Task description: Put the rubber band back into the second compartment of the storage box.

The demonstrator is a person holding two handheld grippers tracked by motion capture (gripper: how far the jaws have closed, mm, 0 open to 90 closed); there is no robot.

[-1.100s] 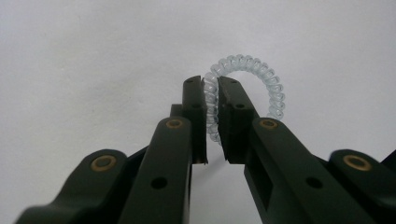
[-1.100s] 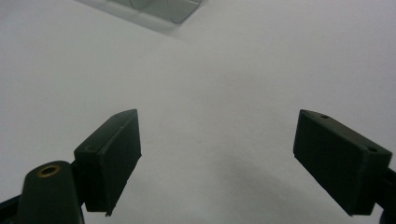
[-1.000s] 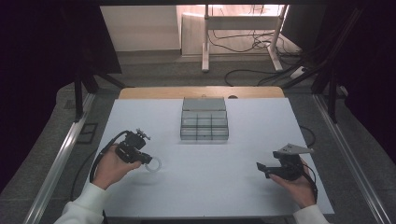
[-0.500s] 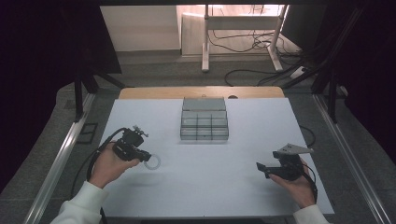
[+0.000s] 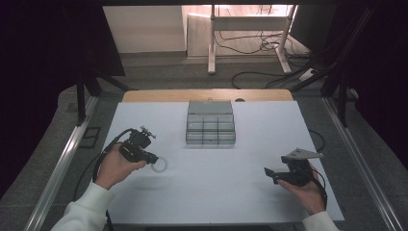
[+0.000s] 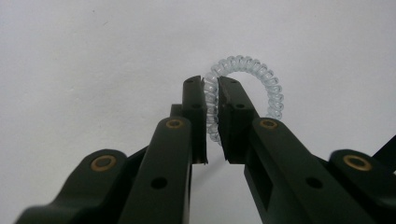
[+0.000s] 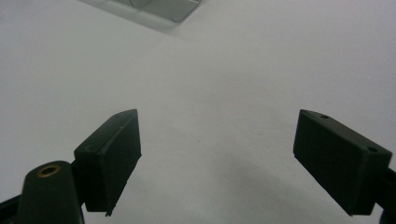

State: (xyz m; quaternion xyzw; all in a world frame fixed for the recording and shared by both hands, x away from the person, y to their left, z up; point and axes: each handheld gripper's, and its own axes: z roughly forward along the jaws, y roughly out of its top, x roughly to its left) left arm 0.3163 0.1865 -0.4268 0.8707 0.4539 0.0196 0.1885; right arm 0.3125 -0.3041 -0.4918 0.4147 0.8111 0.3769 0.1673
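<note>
A clear spiral hair tie (image 6: 261, 79) is pinched between the jaws of my left gripper (image 6: 212, 88); its loop stands out beyond the fingertips. From above, the hair tie (image 5: 160, 165) hangs at the tip of the left gripper (image 5: 153, 160) over the white table's left part. My right gripper (image 5: 267, 173) rests low near the front right of the table, jaws spread wide with nothing between them (image 7: 217, 140). A clear compartment box (image 5: 210, 128) stands at the table's middle back, its lid raised.
The white tabletop (image 5: 216, 183) lies between the two grippers. A corner of the clear box (image 7: 154, 11) shows ahead of the right gripper. Metal rails run along both table sides, and cables lie on the floor behind.
My left gripper with the hair tie has drifted slightly back toward the left front. The right gripper has stayed put.
</note>
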